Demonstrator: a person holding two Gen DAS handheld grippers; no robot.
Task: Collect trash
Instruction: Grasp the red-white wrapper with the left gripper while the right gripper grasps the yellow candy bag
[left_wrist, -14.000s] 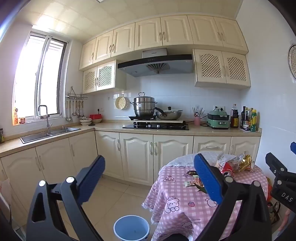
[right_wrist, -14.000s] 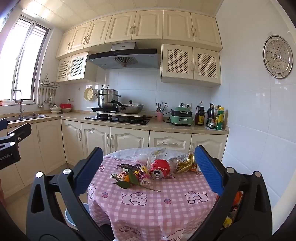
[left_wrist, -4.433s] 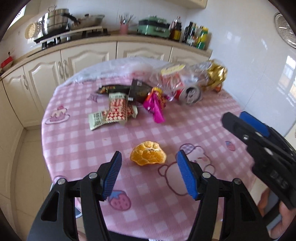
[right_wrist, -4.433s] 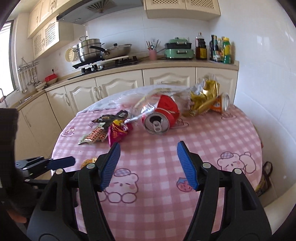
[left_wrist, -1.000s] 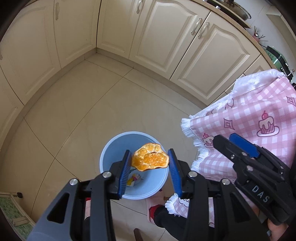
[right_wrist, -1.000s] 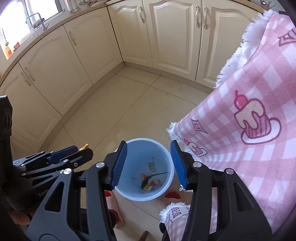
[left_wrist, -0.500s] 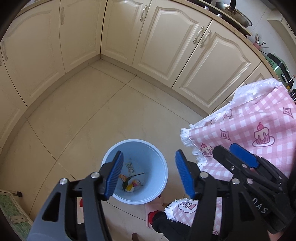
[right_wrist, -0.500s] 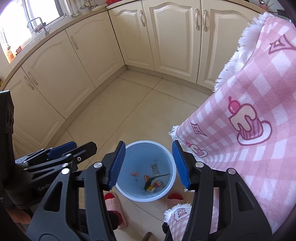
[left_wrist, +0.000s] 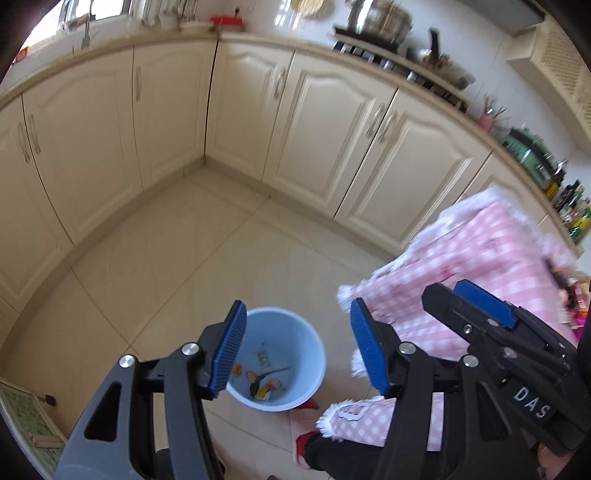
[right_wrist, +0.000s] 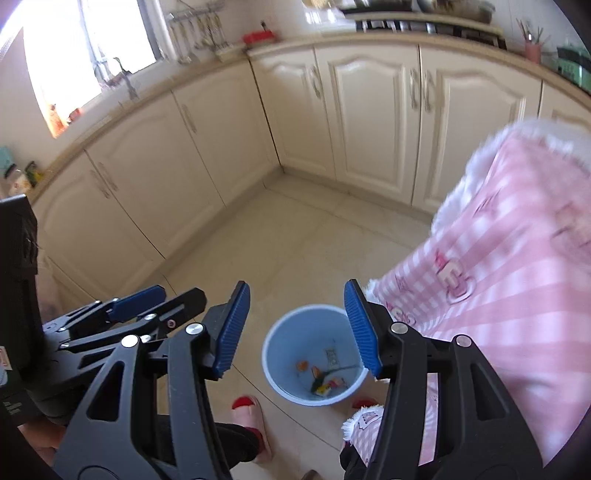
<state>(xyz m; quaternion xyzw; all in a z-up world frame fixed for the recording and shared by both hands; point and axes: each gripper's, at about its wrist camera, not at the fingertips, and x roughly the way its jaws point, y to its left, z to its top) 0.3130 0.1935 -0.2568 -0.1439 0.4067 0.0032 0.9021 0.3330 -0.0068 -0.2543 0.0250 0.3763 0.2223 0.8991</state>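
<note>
A light blue bin (left_wrist: 291, 325) stands on the tiled floor beside the table; it also shows in the right wrist view (right_wrist: 280, 332). Small scraps of trash (left_wrist: 264, 380) lie in its bottom, with an orange piece (right_wrist: 302, 365) among them. My left gripper (left_wrist: 297, 349) is open and empty, high above the bin. My right gripper (right_wrist: 297, 326) is open and empty, also above the bin. The right gripper shows at the right of the left wrist view (left_wrist: 480, 314). The left gripper shows at the left of the right wrist view (right_wrist: 125, 306). More trash (left_wrist: 572, 291) lies on the table.
The table with a pink checked cloth (left_wrist: 480, 251) hangs close to the bin on the right (right_wrist: 517, 266). Cream cabinets (left_wrist: 314, 122) line the far walls. The person's red slippers (right_wrist: 247, 404) stand beside the bin.
One second ago my left gripper held the orange peel over the bin; it opened and the peel now lies in the bin. Both grippers have since lifted and tilted up.
</note>
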